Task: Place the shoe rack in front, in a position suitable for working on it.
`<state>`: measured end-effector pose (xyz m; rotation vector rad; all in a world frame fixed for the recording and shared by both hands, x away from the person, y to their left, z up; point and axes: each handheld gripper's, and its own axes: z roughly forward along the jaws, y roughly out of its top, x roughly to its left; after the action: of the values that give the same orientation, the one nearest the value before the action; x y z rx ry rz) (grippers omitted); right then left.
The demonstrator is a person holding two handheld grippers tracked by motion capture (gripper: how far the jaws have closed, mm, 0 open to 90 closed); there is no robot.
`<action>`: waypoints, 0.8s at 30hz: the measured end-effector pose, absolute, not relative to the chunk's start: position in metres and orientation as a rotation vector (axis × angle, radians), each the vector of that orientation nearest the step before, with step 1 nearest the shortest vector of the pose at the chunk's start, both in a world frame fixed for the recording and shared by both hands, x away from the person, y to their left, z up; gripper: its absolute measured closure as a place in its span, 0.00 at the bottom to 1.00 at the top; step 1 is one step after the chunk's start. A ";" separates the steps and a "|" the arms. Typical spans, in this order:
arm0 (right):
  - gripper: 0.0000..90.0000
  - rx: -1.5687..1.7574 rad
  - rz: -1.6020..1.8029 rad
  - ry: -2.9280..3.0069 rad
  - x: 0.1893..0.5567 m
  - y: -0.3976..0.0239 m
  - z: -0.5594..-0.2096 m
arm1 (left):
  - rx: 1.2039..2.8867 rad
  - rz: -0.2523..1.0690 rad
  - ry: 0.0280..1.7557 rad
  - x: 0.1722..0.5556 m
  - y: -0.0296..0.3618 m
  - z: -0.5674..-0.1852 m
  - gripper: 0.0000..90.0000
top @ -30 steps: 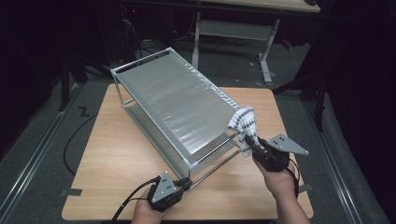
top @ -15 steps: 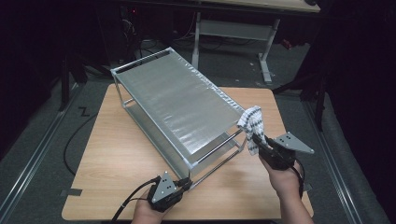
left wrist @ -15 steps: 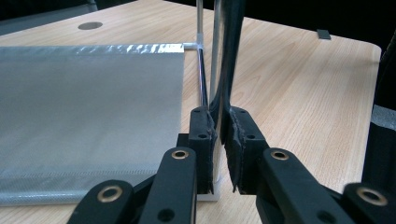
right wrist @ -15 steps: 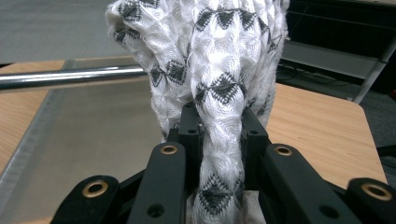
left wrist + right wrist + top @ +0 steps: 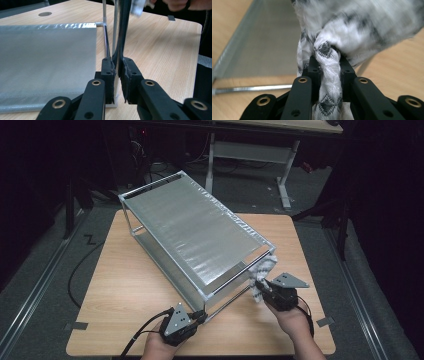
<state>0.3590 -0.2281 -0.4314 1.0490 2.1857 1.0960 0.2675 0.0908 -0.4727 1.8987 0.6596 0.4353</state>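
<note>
The cloth (image 5: pixel 261 276), white with a dark pattern, hangs bunched at the lower right of the high view, against the near right post of the rack (image 5: pixel 192 237). A second ago it lay higher, up on the rack's top corner; now it has slid down the post toward the table (image 5: pixel 125 275). That looks like a wiping stroke running down the frame, with the top corner likely done.

The right gripper (image 5: pixel 261 286) has its jaws closed tight on a twisted fold of the cloth (image 5: pixel 329 67), the loose rest billowing above them in the right gripper view.

The left gripper (image 5: pixel 199 316), at the lower middle of the high view, has not moved: its jaws are pinched on the rack's near corner post (image 5: pixel 117 62), steadying the frame.

The table carries nothing else; a desk (image 5: pixel 260 150) stands in the dark upper part.
</note>
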 end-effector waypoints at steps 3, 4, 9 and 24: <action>0.85 1.046 1.074 2.223 0.361 -0.224 -0.439 | 1.898 0.434 0.660 0.268 0.091 -0.473 0.90; 0.85 1.043 1.073 2.217 0.361 -0.223 -0.439 | 1.898 0.430 0.658 0.268 0.091 -0.473 0.90; 0.85 1.045 1.140 2.173 0.359 -0.227 -0.428 | 1.897 0.432 0.655 0.268 0.091 -0.473 0.90; 0.84 1.126 1.238 1.969 0.365 -0.256 -0.400 | 1.891 0.442 0.656 0.266 0.093 -0.474 0.90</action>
<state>0.3647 -0.2559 -0.3997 1.1257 1.9686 1.2378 0.2664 0.0927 -0.4743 1.8909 0.6555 0.4420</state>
